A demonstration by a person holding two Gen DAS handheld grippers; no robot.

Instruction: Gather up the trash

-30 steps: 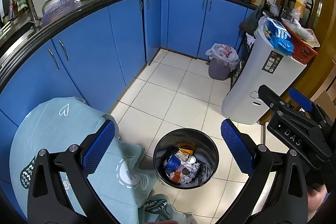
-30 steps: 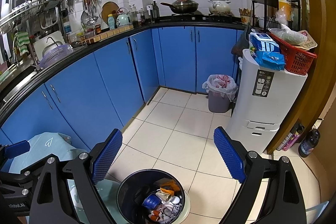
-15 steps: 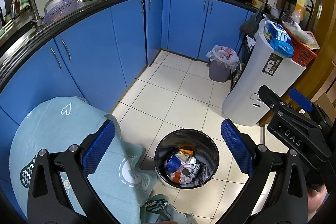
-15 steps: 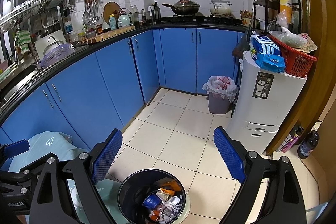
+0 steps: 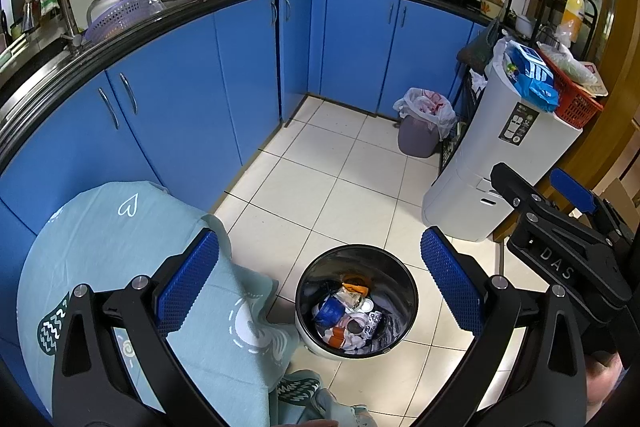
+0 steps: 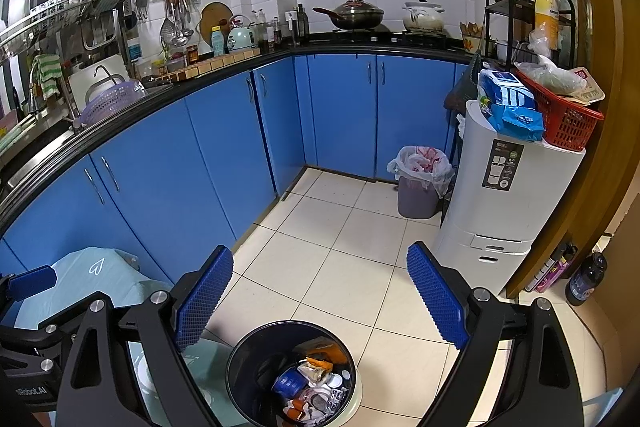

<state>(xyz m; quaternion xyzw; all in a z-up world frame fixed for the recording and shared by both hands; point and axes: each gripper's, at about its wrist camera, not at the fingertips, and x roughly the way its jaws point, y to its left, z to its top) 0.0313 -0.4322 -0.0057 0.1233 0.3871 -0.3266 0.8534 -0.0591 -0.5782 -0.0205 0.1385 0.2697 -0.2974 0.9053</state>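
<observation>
— What colour are the cupboards (image 6: 208,163)?
— Bright blue, under a black desk (image 6: 120,111). The floor (image 6: 344,267) is cream tile.
— And the cloth (image 5: 120,251)?
— Pale teal with a white heart; the basket (image 6: 568,123) is red.

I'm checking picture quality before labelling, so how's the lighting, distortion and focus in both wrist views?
Left wrist view: strong fisheye bending of the counter edge, dark corner vignette, trash in the bin sharp and evenly lit. Right wrist view: same barrel curve, soft glare on the floor tiles, window area at upper left dark, open right tool crisp, no motion blur.
</observation>
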